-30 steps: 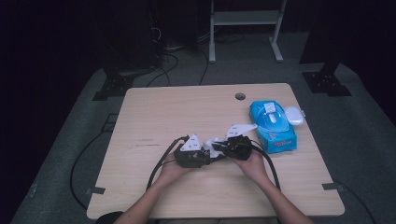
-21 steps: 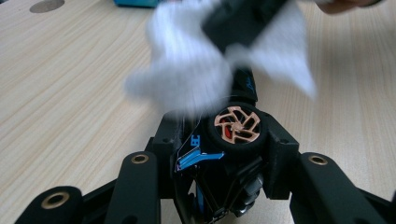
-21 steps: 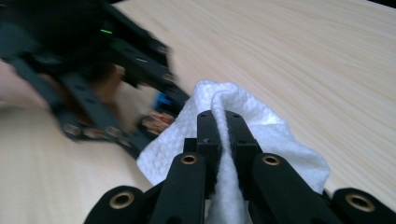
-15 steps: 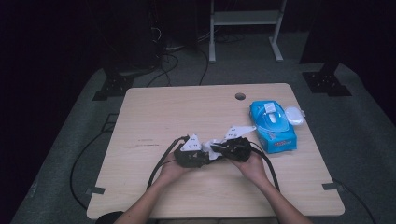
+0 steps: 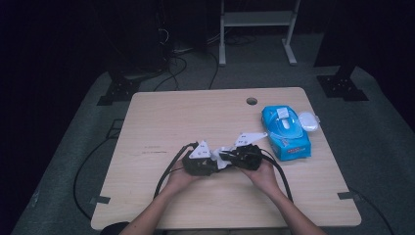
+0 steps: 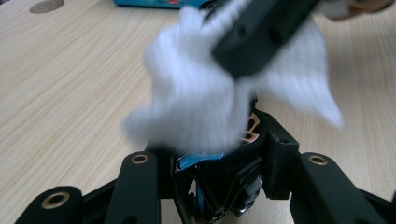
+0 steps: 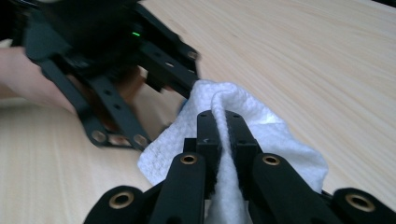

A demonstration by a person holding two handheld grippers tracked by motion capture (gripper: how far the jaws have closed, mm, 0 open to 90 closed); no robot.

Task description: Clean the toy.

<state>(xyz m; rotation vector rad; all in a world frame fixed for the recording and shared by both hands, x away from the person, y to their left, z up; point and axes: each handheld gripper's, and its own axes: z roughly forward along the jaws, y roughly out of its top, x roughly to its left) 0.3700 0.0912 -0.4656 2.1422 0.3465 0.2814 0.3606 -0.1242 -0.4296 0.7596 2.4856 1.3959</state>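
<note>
My right gripper (image 5: 229,157) is shut on a white wipe (image 7: 261,121), whose cloth is pinched in a fold between its two black pads (image 7: 205,135). The wipe (image 6: 196,102) lies over a small black object with a blue patch and a copper ring (image 6: 224,179). That object sits between the jaws of my left gripper (image 6: 215,156), which is shut on it. Both grippers meet tip to tip near the table's front middle, and the left gripper (image 5: 208,164) faces the right one. Most of the black object is hidden under the wipe.
A blue pack of wipes (image 5: 286,132) lies to the right of the hands, with a white round lid (image 5: 307,121) beside it. The wooden table (image 5: 171,117) has a cable hole (image 5: 251,101) at the back. Cables trail from both grippers toward the front edge.
</note>
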